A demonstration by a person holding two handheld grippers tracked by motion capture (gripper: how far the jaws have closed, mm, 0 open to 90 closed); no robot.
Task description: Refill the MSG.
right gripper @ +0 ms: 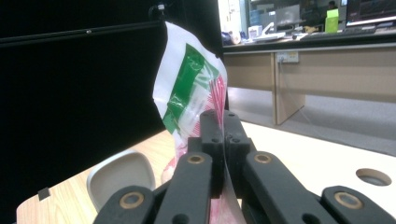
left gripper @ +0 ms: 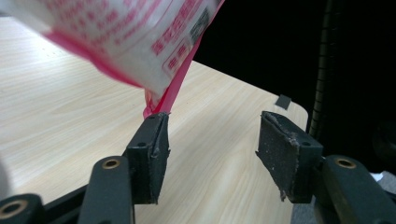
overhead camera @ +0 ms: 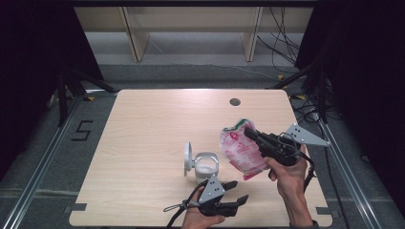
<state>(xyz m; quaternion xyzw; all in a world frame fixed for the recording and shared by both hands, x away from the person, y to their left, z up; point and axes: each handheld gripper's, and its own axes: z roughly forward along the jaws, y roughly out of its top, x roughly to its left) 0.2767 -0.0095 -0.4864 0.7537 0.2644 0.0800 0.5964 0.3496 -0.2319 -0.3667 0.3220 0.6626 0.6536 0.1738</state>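
Observation:
A white plastic bag [overhead camera: 239, 152] with pink print and a green top hangs above the table, held by my right gripper [overhead camera: 249, 134], which is shut on its upper part. The right gripper view has the bag's green-and-white top [right gripper: 189, 88] rising from between the closed jaws of that gripper [right gripper: 223, 122]. My left gripper [overhead camera: 239, 191] is open near the table's front edge, below the bag. Seen along its jaws, the left gripper [left gripper: 211, 135] stands wide open, and the bag's pink bottom corner [left gripper: 156, 100] touches the left fingertip. A white jar [overhead camera: 206, 164] with its hinged lid [overhead camera: 188, 157] open stands left of the bag.
The light wooden table [overhead camera: 143, 124] has a round cable hole [overhead camera: 234, 101] at the back. Black curtains, metal floor rails and wooden furniture legs surround it. The jar's open lid [right gripper: 122, 179] shows low in the right gripper view.

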